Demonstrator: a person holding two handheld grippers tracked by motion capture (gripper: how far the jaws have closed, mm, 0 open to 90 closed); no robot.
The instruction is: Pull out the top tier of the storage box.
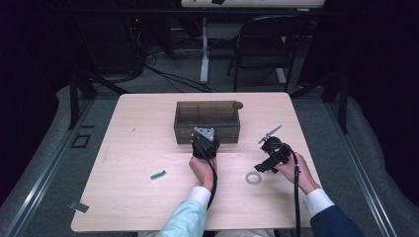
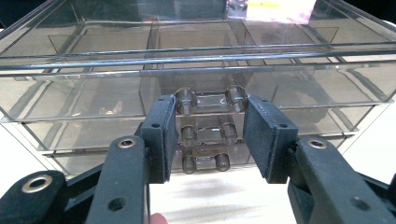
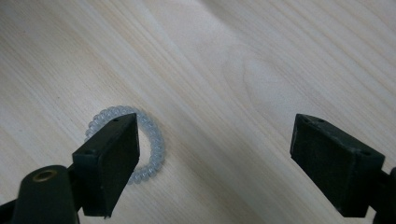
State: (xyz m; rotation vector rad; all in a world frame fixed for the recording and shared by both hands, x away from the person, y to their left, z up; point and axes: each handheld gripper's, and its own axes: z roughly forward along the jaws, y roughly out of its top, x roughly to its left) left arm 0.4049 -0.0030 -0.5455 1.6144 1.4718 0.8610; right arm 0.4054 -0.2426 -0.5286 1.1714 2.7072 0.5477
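A smoky clear plastic drawer box stands at the middle back of the table. My left gripper is right at its front; in the left gripper view the open gripper has its jaws on either side of the top drawer's handle, with two more handles below. A pale coiled hair tie lies on the table near my right gripper. In the right gripper view my right gripper is wide open, its left jaw covering part of the hair tie.
A small green object lies on the table's left half. A grey tab sits at the front left corner. A black folding chair and a desk leg stand beyond the table.
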